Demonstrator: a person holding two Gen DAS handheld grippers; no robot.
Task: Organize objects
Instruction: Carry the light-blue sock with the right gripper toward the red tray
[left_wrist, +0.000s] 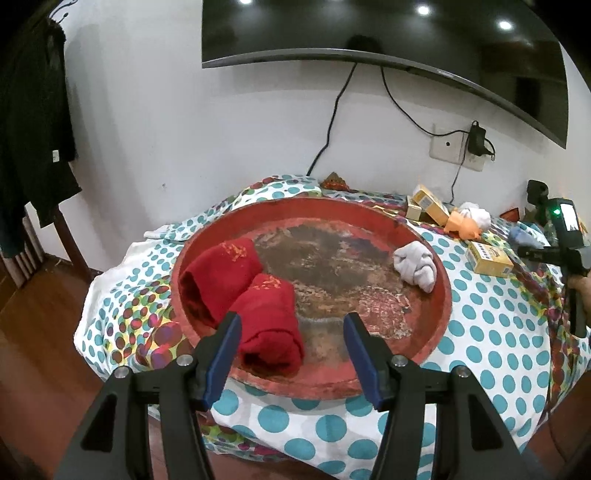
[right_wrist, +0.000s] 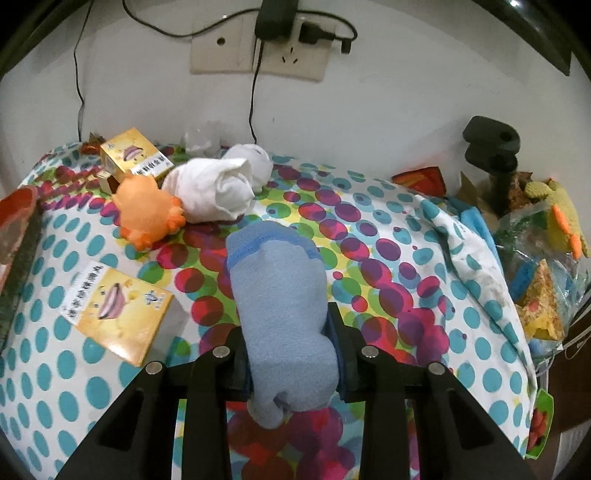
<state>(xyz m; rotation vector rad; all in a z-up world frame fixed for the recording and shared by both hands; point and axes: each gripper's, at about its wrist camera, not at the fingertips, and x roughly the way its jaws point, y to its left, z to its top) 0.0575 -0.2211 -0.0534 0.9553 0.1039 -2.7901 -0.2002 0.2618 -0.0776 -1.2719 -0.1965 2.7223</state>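
Note:
A round red tray (left_wrist: 441, 291) lies on a polka-dot cloth. Two rolled red socks (left_wrist: 271, 317) lie at its left and a rolled grey sock (left_wrist: 415, 264) at its right. My left gripper (left_wrist: 291, 328) is open and empty, its jaws standing over the tray's near rim beside the nearer red sock. My right gripper (right_wrist: 286, 325) is shut on a rolled light-blue sock (right_wrist: 284, 306) above the cloth; it also shows at the right edge of the left wrist view (left_wrist: 554, 251). A rolled white sock (right_wrist: 218, 188) and an orange toy (right_wrist: 146, 210) lie beyond it.
Yellow boxes (right_wrist: 118, 314) (right_wrist: 135, 155) lie on the cloth (right_wrist: 388, 258) left of the blue sock. A pile of toys and bags (right_wrist: 539, 258) sits at the right. A wall with sockets (right_wrist: 258, 44) and cables stands behind, a TV (left_wrist: 369, 29) above.

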